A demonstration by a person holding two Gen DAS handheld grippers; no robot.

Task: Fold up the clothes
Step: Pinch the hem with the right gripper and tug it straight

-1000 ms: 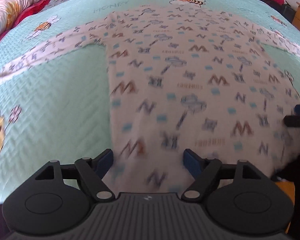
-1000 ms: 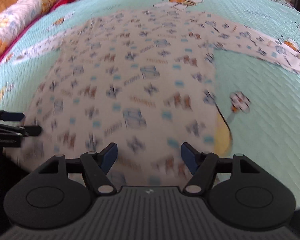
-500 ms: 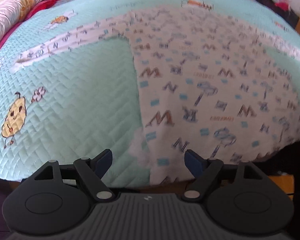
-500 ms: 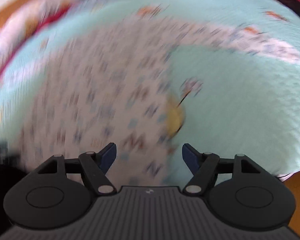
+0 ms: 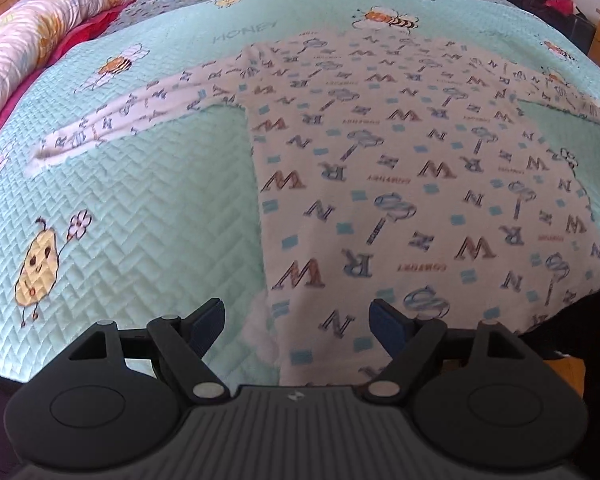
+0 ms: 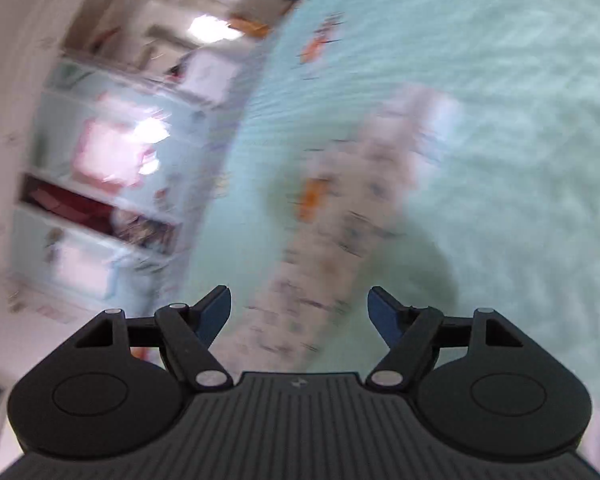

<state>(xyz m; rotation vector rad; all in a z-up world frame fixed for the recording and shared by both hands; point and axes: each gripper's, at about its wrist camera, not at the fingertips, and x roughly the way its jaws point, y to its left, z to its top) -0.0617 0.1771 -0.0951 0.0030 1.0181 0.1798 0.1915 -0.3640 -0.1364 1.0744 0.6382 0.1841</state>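
Ahead of our left fingers (image 5: 204, 322) we see a bed (image 5: 148, 216) under a mint quilted bedspread printed with bees. A letter-patterned long-sleeved top (image 5: 400, 168) lies flat on it, sleeves spread, hem nearest the fingers. A floral pillow (image 5: 36, 36) rests far left. The right view is too blurred to tell more.

Light: bright, even daylight around me
Left view: mostly sharp, fisheye-bent edges
Right view: heavy motion blur

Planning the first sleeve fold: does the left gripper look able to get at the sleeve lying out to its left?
Probably yes. The left gripper is open and empty, and only bare bedspread lies between it and the sleeve.
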